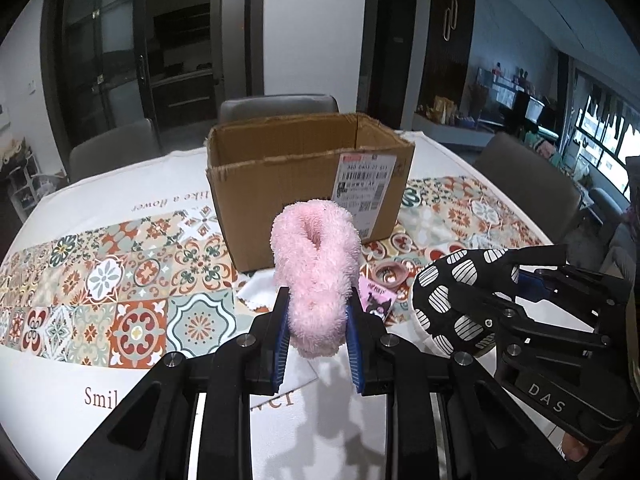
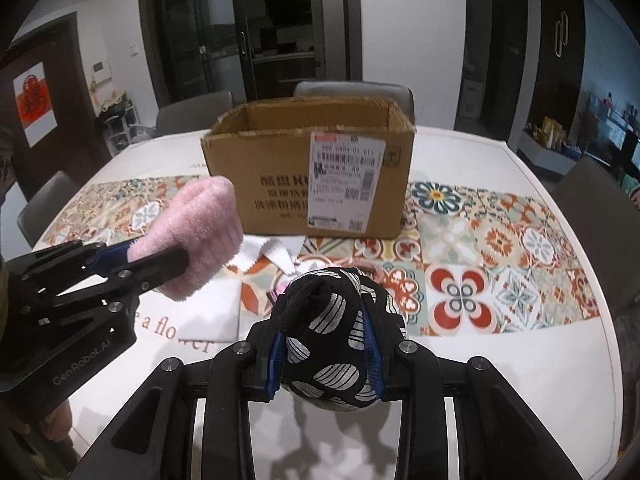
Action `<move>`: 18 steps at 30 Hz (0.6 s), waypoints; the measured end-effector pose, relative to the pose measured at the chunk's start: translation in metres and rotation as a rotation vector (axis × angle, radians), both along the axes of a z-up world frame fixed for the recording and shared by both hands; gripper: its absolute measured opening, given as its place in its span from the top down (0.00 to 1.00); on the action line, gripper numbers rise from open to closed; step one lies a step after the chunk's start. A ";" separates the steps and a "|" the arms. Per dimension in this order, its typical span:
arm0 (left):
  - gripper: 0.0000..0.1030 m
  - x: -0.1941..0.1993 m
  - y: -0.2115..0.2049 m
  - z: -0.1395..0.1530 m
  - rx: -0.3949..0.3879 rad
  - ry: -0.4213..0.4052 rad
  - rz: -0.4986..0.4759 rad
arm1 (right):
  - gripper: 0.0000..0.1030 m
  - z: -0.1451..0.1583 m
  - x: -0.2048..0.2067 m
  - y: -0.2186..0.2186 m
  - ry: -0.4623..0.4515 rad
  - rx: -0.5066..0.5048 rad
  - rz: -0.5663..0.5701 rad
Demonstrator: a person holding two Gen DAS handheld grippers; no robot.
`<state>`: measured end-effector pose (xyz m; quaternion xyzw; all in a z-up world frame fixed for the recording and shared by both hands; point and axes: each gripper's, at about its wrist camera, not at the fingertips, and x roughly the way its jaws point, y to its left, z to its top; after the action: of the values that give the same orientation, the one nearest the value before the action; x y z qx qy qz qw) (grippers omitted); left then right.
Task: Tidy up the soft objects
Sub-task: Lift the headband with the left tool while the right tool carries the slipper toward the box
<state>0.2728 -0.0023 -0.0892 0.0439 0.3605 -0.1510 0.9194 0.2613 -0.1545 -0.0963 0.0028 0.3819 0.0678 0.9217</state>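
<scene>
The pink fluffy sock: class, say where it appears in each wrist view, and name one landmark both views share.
Left wrist view: the pink fluffy sock is at centre, clamped in the left gripper, in front of the cardboard box.
Right wrist view: the sock is at left, beside the box.
Shared landmark: the cardboard box with its white shipping label.
</scene>
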 end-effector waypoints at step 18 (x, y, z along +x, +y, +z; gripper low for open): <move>0.75 -0.001 0.002 0.048 -0.033 -0.120 0.046 | 0.67 0.056 0.006 -0.006 -0.159 0.017 0.039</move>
<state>0.2714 0.0001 -0.0407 0.0293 0.3030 -0.1332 0.9432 0.2669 -0.1604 -0.0406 -0.0020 0.3069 0.0889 0.9476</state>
